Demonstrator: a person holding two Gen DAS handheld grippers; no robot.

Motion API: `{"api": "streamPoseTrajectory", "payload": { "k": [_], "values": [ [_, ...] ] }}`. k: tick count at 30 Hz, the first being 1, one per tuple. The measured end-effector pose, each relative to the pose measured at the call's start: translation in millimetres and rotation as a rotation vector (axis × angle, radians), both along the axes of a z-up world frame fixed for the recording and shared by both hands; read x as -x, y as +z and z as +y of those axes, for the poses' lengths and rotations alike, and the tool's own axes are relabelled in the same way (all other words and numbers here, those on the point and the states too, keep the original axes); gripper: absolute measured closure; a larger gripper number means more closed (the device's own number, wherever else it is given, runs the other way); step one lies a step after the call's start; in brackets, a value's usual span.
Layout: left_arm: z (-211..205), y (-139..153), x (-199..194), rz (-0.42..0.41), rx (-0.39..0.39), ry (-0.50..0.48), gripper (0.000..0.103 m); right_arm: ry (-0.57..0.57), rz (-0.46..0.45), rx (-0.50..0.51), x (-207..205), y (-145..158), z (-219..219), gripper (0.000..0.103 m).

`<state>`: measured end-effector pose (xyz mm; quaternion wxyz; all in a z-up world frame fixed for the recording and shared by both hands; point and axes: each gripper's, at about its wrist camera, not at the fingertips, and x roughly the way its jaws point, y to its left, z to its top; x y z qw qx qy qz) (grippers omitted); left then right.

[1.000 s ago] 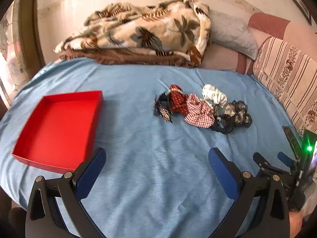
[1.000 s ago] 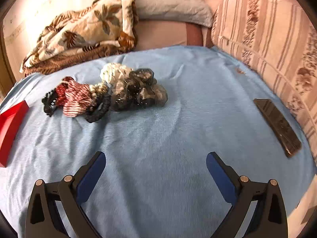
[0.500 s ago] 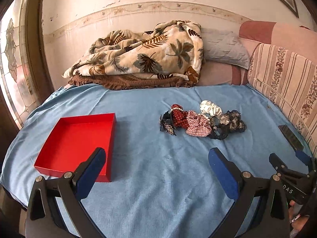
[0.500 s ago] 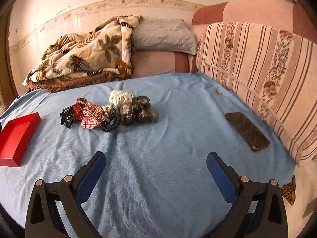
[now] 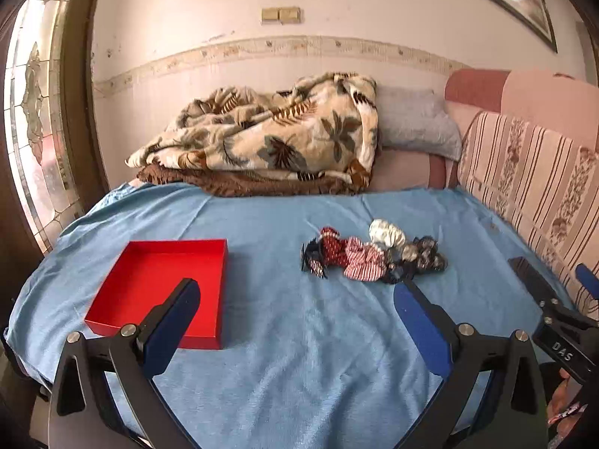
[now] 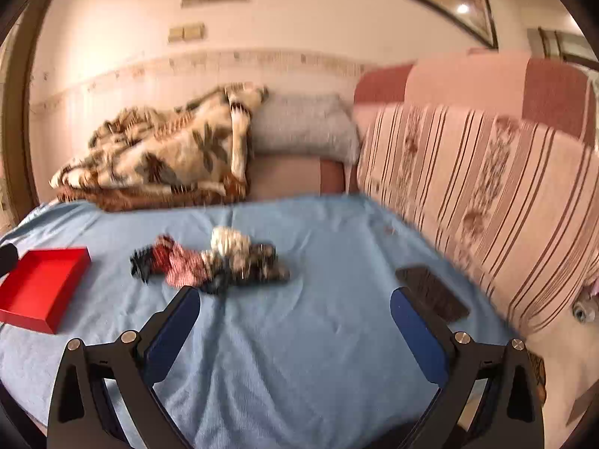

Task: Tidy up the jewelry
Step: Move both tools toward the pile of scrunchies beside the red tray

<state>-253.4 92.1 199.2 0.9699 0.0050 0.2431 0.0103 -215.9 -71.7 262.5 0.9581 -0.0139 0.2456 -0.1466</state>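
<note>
Both the left hand-held gripper and the right hand-held gripper are held apart and empty above the bed, probably because the pile of hair accessories is not yet moved into the red box.

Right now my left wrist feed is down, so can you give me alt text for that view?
The left gripper hangs open and empty above a blue bedsheet. A red tray with nothing visible inside lies ahead to the left, and a small pile of hair scrunchies and clips lies ahead to the right. A leaf-print blanket is heaped at the far end.
</note>
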Motion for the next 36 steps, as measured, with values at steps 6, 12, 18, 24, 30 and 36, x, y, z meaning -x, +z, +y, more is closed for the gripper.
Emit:
{"api": "streamPoseTrajectory", "payload": {
  "k": [6,12,18,24,30,36],
  "values": [
    [7.2,19.8,18.6,-0.051,0.029,0.014,0.000,0.038,-0.025,0.001,13.4,24.5,6.4,0.000],
    [12.2,34.6,36.9,-0.093,0.040,0.019,0.000,0.032,-0.079,0.008,27.4,34.0,6.7,0.000],
    [14.1,40.5,39.9,-0.085,0.031,0.015,0.000,0.100,-0.109,-0.192,22.5,43.1,-8.6,0.000],
    [16.4,33.0,14.7,-0.032,0.016,0.004,0.000,0.070,0.004,-0.076,-11.9,40.0,-5.4,0.000],
    [13.5,11.4,-29.2,0.039,-0.016,0.008,0.000,0.121,0.104,-0.069,-62.9,15.1,-14.2,0.000],
    [13.9,-22.4,-77.5,0.141,-0.041,0.021,0.000,0.123,0.154,-0.082,-101.6,-20.3,-20.3,0.000]
  ]
}}
